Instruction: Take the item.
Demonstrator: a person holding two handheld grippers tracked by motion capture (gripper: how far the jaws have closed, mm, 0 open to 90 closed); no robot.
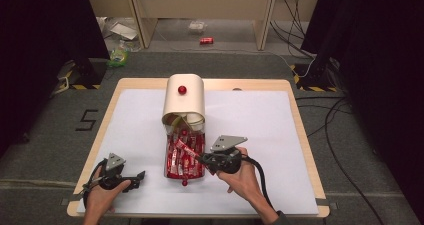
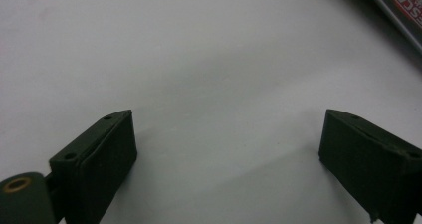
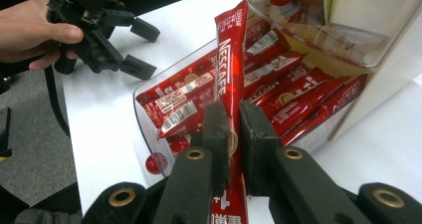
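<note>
A clear drawer point(image 1: 185, 171) full of red Nescafe coffee sticks point(image 1: 186, 157) is pulled out toward me from a beige box point(image 1: 184, 101) with a red knob point(image 1: 182, 90). My right gripper point(image 1: 204, 159) is shut on one coffee stick point(image 3: 231, 79), lifted over the drawer point(image 3: 149, 115); its jaws pinch the stick's lower part. My left gripper point(image 1: 141, 176) rests open on the white mat left of the drawer, nothing between its fingers point(image 2: 107, 149). The left gripper point(image 3: 142, 50) also appears open in the right gripper view, held by a hand.
A white mat point(image 1: 125, 130) covers the wooden table point(image 1: 300, 115). A small red knob point(image 1: 184, 183) sticks out from the drawer's front. Cables point(image 1: 325, 120) run across the floor at the right; clutter and a red can point(image 1: 206, 40) lie beyond the table.
</note>
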